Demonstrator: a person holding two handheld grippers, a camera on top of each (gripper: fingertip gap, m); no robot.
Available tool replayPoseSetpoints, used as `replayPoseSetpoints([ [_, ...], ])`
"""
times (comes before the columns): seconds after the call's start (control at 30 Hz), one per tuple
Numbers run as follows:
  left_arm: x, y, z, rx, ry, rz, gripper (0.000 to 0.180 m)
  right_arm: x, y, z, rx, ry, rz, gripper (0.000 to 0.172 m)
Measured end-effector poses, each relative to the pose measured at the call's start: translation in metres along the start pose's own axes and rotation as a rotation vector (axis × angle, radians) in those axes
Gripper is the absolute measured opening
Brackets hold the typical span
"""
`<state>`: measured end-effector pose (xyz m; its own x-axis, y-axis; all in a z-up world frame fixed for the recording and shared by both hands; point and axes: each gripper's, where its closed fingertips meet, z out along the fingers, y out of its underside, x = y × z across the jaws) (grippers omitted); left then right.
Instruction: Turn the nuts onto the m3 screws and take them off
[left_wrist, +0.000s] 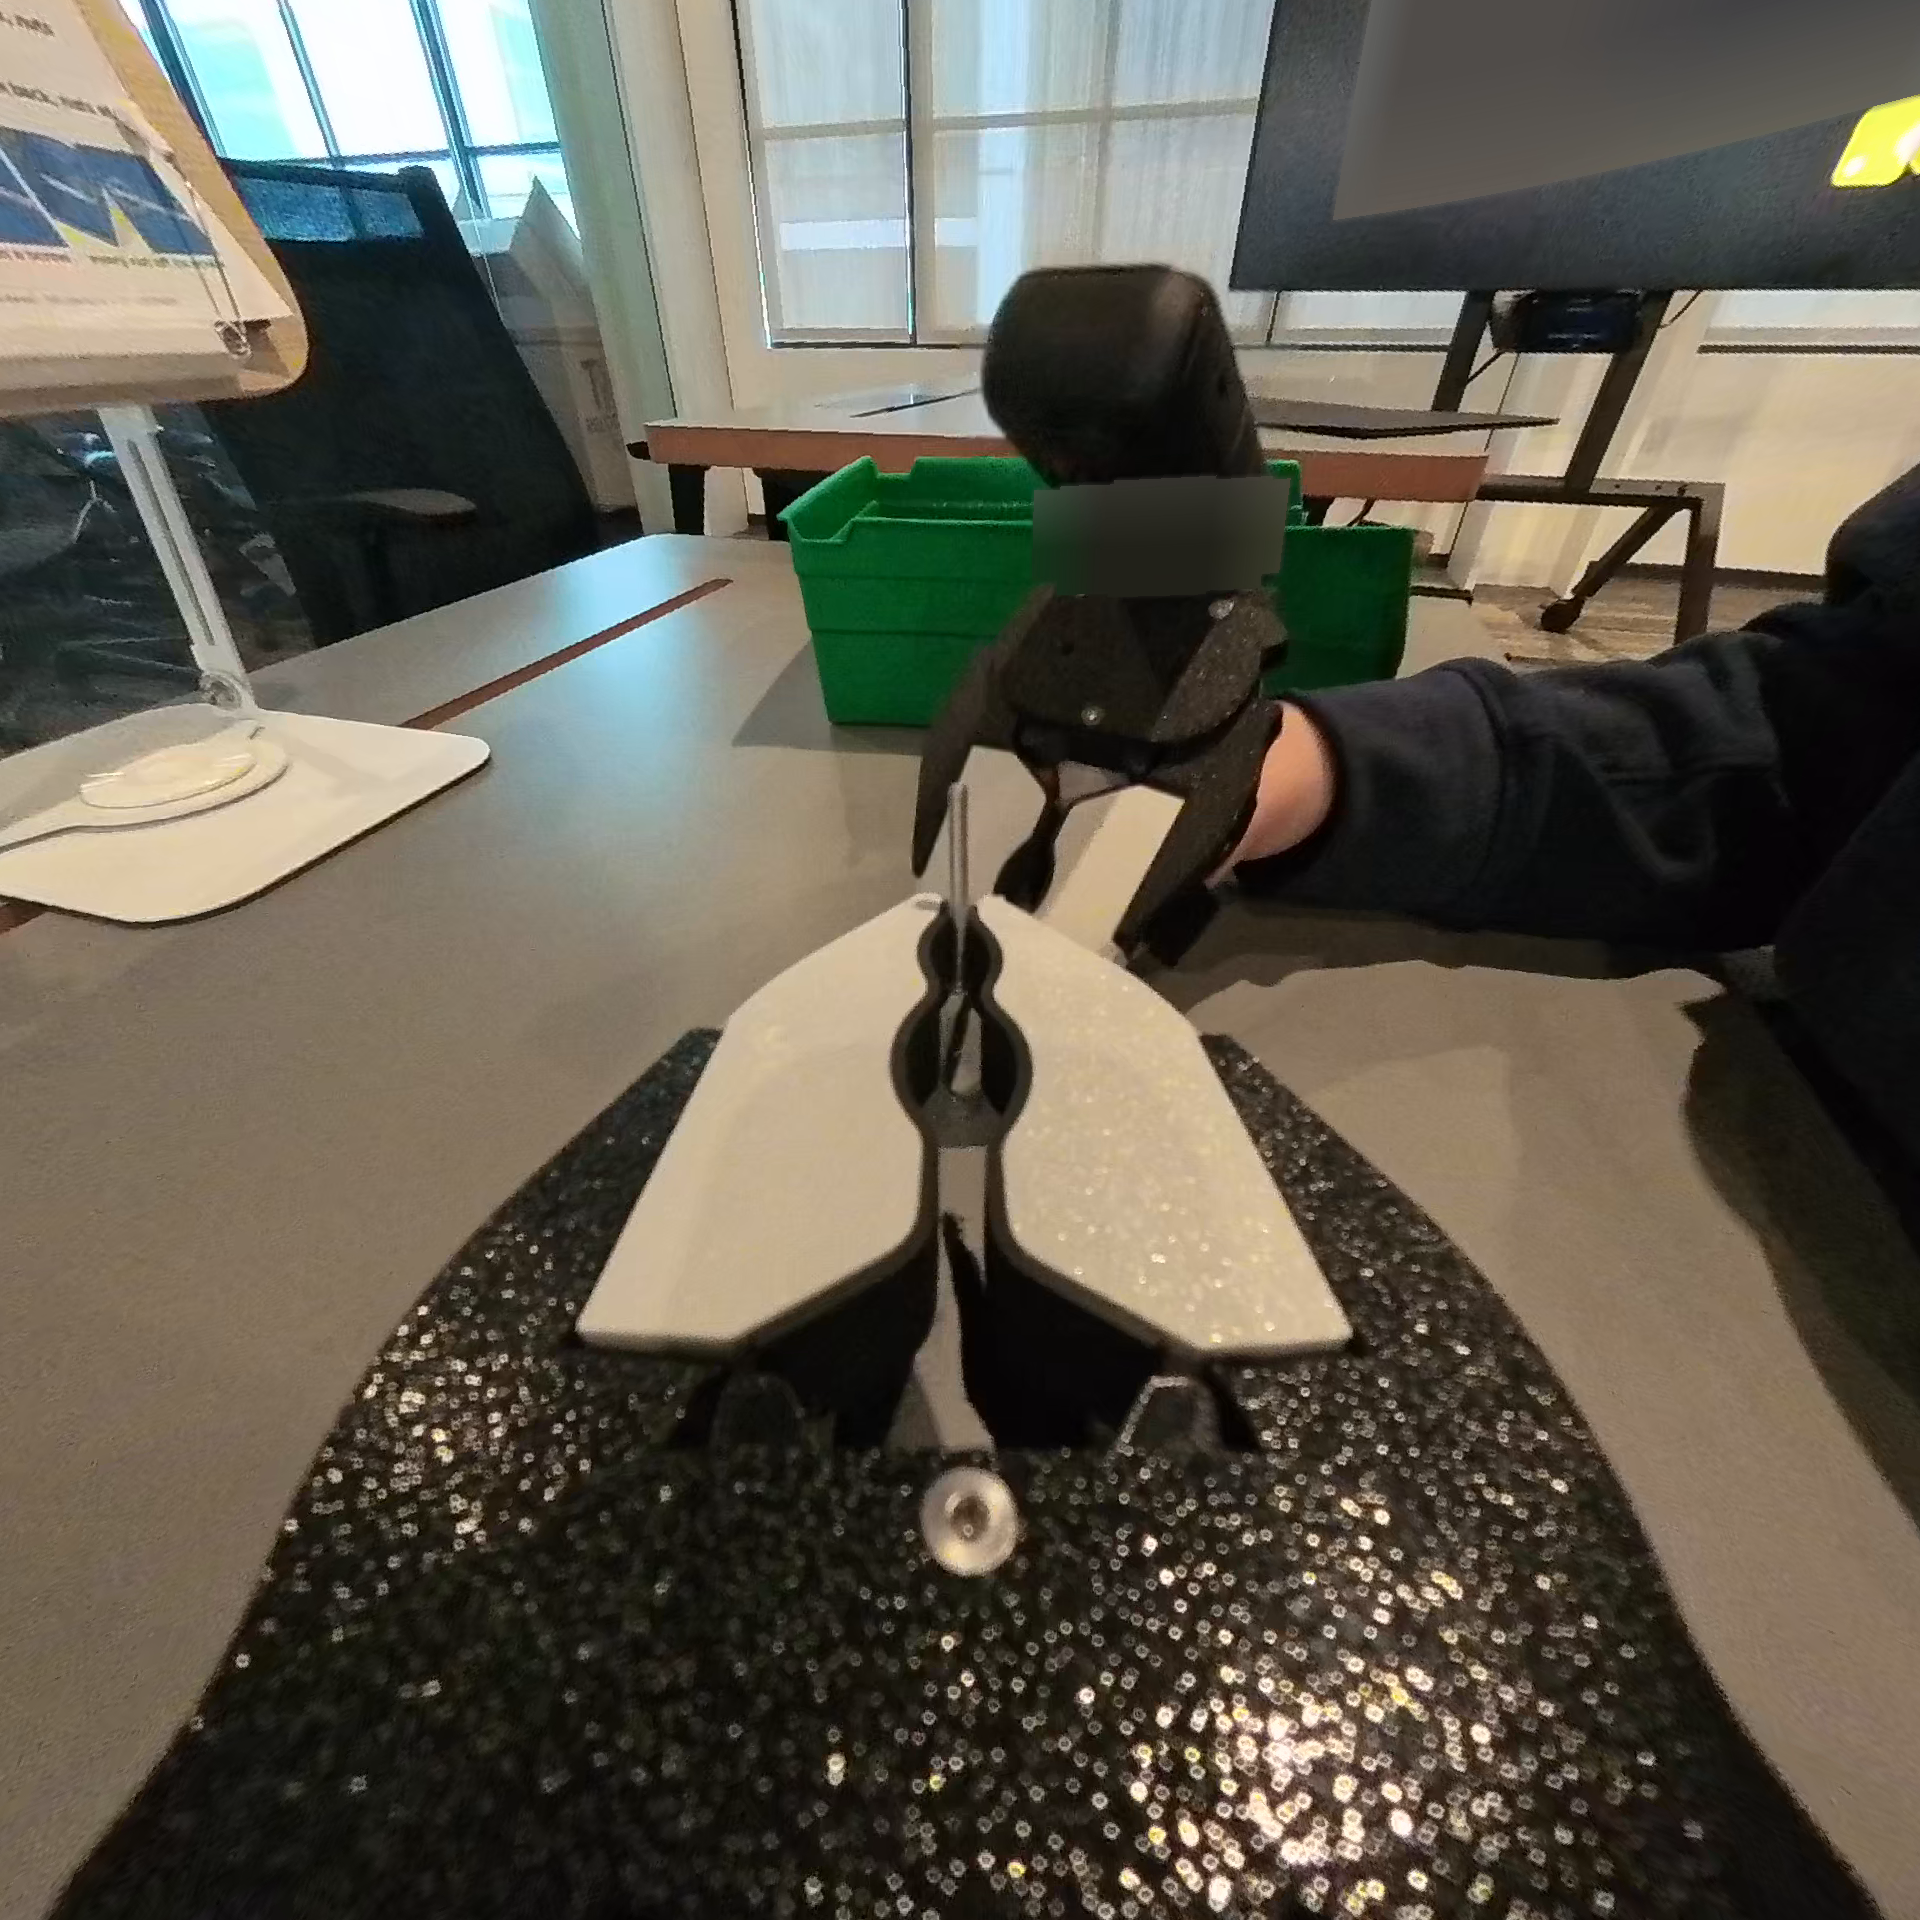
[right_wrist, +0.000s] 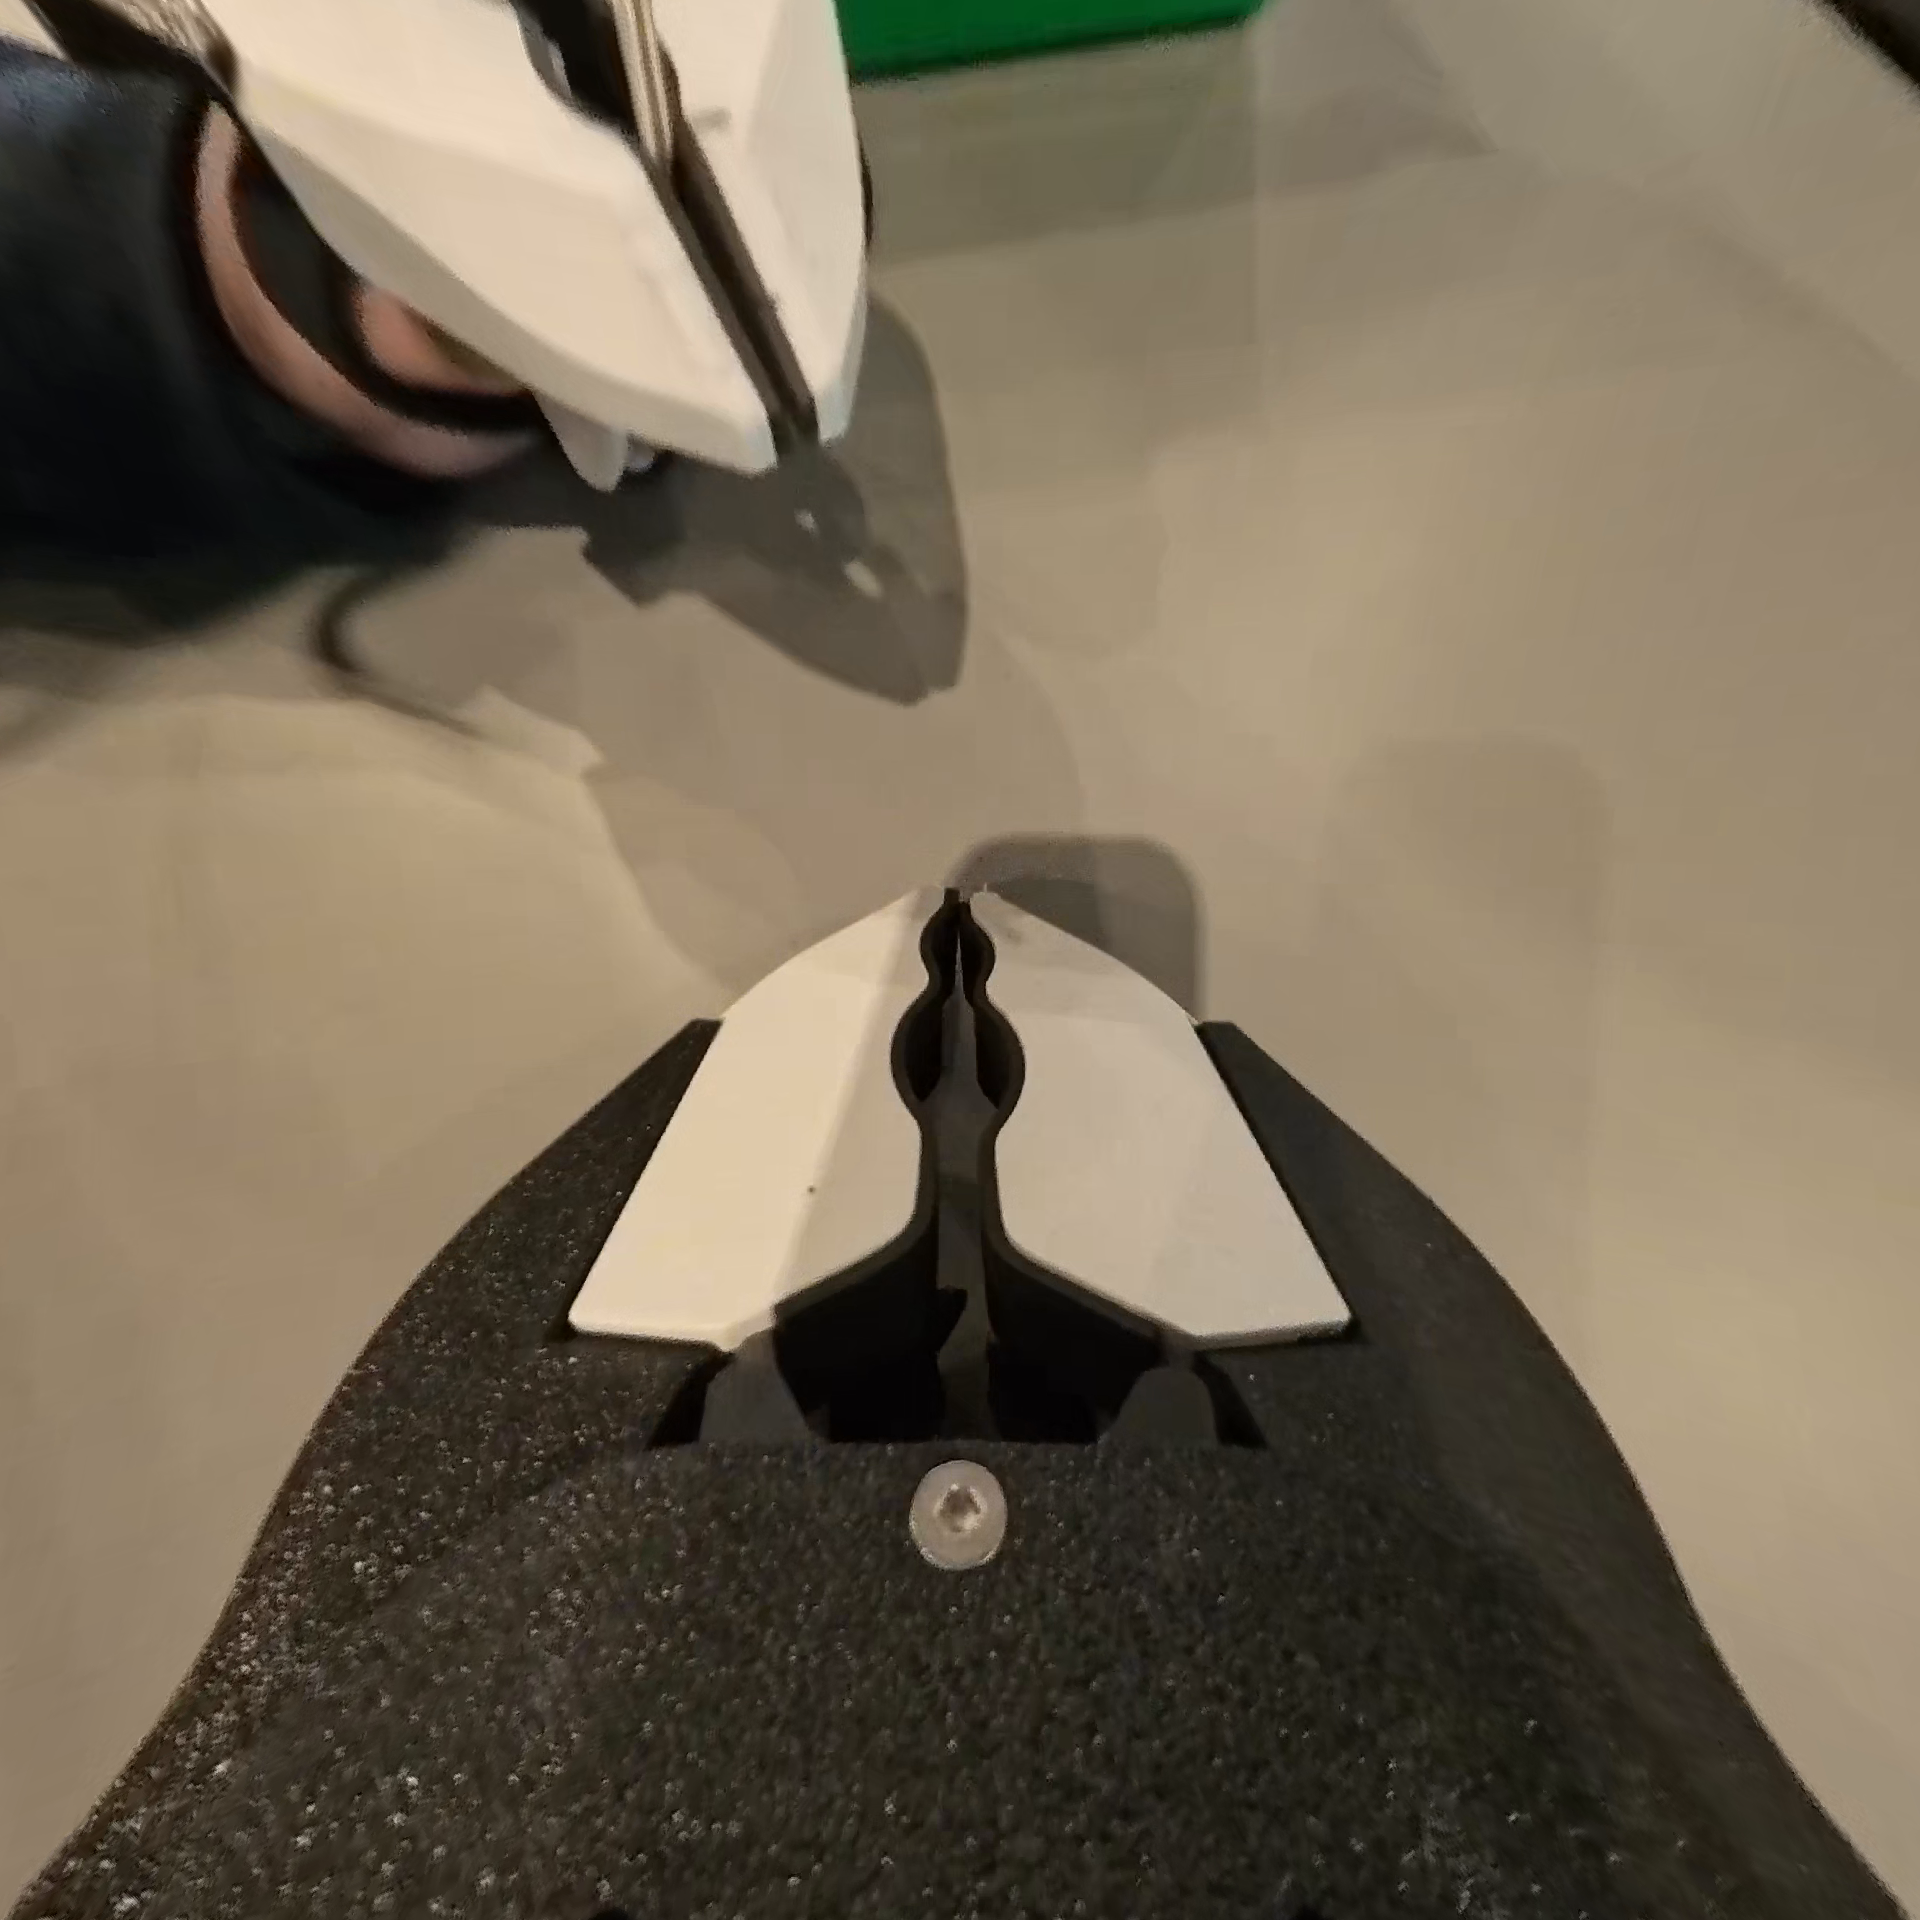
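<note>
My left gripper (left_wrist: 956, 914) is shut on a long thin metal screw (left_wrist: 958, 852), which stands up past its white fingertips. My right gripper (left_wrist: 1127, 935) is just beyond it to the right, tilted down with its tips near the grey table (left_wrist: 416, 1039). In the right wrist view my right gripper (right_wrist: 964, 902) has its fingers closed together just above the tabletop. I see no nut in either view. The left gripper (right_wrist: 795, 442) shows blurred at the upper left there, with the screw's shaft (right_wrist: 652, 83) between its fingers.
Stacked green bins (left_wrist: 914, 613) stand on the table behind the grippers. A white stand base (left_wrist: 260, 790) with a sign sits at the left. A person's dark sleeve (left_wrist: 1610, 769) reaches in from the right. Tip to tip, the grippers are about 8 centimetres apart.
</note>
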<state>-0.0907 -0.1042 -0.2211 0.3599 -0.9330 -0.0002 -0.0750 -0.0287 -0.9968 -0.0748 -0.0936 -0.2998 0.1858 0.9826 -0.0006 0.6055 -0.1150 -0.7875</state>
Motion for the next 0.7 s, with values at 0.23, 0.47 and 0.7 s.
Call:
replayPoseSetpoints([
  [0.23, -0.0002, 0.0005, 0.0006, -0.003, 0.004, -0.005, 0.001, -0.0006, 0.0026, 0.001, -0.013, 0.015, -0.038, 0.008],
  [0.47, -0.0014, -0.0004, -0.0001, 0.005, 0.003, -0.015, 0.001, 0.0002, 0.0048, 0.0028, -0.031, 0.04, -0.067, 0.015],
  [0.7, -0.0022, -0.0012, -0.0009, 0.012, 0.002, -0.022, 0.001, 0.0062, 0.0115, 0.0017, -0.064, 0.078, -0.056, 0.015],
])
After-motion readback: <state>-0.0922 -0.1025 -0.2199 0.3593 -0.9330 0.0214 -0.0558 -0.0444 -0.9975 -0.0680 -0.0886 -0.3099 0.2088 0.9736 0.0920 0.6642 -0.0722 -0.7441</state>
